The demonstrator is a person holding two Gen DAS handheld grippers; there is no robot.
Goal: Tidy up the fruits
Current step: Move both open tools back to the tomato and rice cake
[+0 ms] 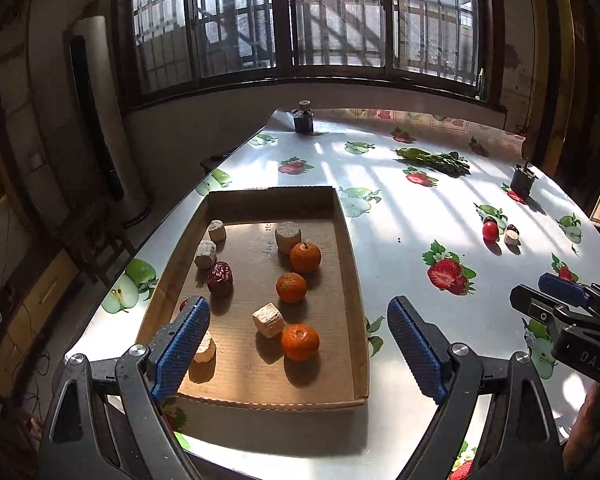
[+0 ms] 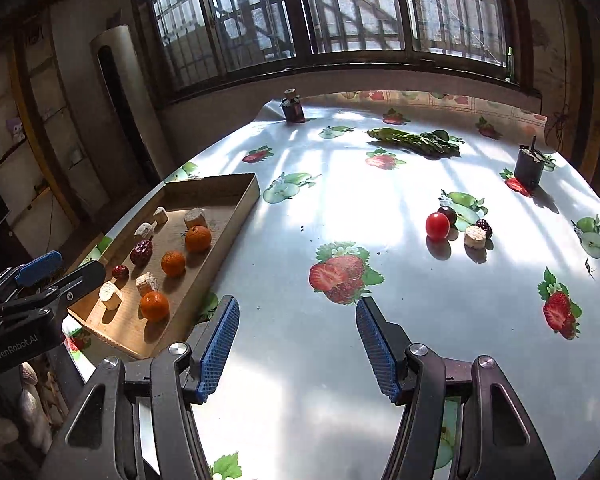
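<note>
Across the left wrist view, the left gripper (image 1: 298, 346) hangs over the near end of a shallow cardboard tray (image 1: 350, 264), its jaws wide apart and holding nothing. Three oranges (image 1: 300, 342) lie down the tray's middle, with pale cork-like cylinders (image 1: 268, 319) scattered among them and a dark red date (image 1: 220, 277) near the left wall. One blue pad partly covers a cylinder at the near left corner. The tray sits close to the tabletop's (image 1: 400, 216) left edge, its near rim just short of the front edge. To the right of the tray the fruit-printed cloth lies bare up to the right gripper (image 1: 548, 294), seen at the frame's right margin; from this view I cannot tell how its jaws stand. Far right, a red tomato (image 1: 490, 231) and a small pale cylinder (image 1: 511, 237) lie near each other.

Over in the right wrist view, the right gripper (image 2: 298, 346) hovers above bare cloth, jaws apart and empty. Ahead and to the right, a tomato (image 2: 437, 225), a dark round fruit (image 2: 447, 213), a date (image 2: 485, 227) and a cork piece (image 2: 475, 236) cluster together, well clear of the tray (image 2: 236, 220) at left. Leafy greens (image 2: 414, 140) lie near the far edge, a dark cup (image 2: 530, 167) toward the right edge.
</note>
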